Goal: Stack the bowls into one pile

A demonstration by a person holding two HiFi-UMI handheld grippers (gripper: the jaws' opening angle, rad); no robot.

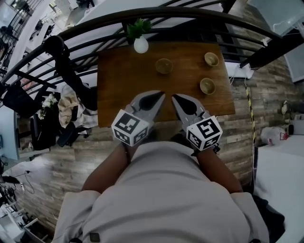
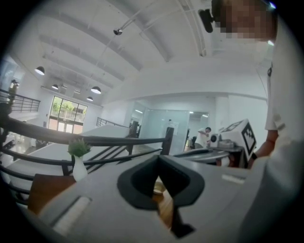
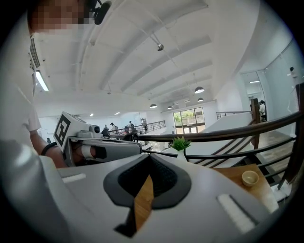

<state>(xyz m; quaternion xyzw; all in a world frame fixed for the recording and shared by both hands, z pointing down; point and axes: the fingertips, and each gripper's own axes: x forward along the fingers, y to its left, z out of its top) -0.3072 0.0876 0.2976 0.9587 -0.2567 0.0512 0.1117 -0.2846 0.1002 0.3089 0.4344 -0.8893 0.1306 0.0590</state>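
Left claw (image 1: 160, 94) and right claw (image 1: 175, 97) are both pressed together and empty, poised over the table (image 1: 114, 85) near edge. Three bowls (image 1: 164, 65) sit apart beyond; stacking apparently unstarted.

Three small tan bowls, all upright, none stacked: left bowl (image 1: 164, 66), far bowl (image 1: 211, 59) at its three o'clock, near bowl (image 1: 207, 86) at four.

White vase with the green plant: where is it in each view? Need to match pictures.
Head view: white vase with green plant at top centre, on the brown wooden table's far edge.
Left gripper view: the vase at lower left.
Right gripper view: the vase just right of centre.
Shared landmark: the dark metal railing right behind it.
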